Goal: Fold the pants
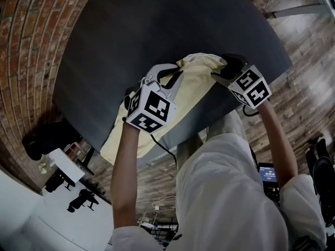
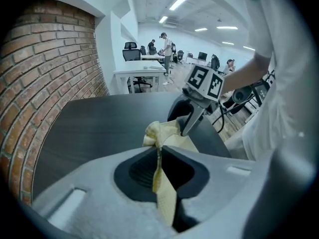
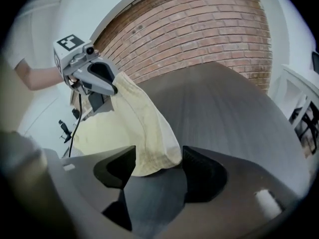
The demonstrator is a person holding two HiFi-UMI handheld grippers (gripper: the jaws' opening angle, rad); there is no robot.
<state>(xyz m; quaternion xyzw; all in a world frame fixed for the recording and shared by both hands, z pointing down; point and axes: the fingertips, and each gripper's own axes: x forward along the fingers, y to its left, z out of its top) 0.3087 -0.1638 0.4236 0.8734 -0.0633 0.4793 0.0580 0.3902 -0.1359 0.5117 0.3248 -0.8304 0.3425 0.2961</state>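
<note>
My left gripper (image 2: 159, 158) clamps the pants (image 1: 196, 80); my right gripper (image 3: 158, 158) stands open around their edge. Close it squarely before lifting both.

Left gripper (image 2: 159, 151): tilting downward, its jaws are pressing together on a thin fold of the pants (image 2: 167, 133).
Right gripper (image 3: 158, 166): its jaws are standing wide apart, with an edge of the pants lying loose between them, not pinched.
Left forearm (image 1: 123, 171) and right forearm (image 1: 277, 140): both bare, they are reaching forward and holding the grippers near each other.
</note>
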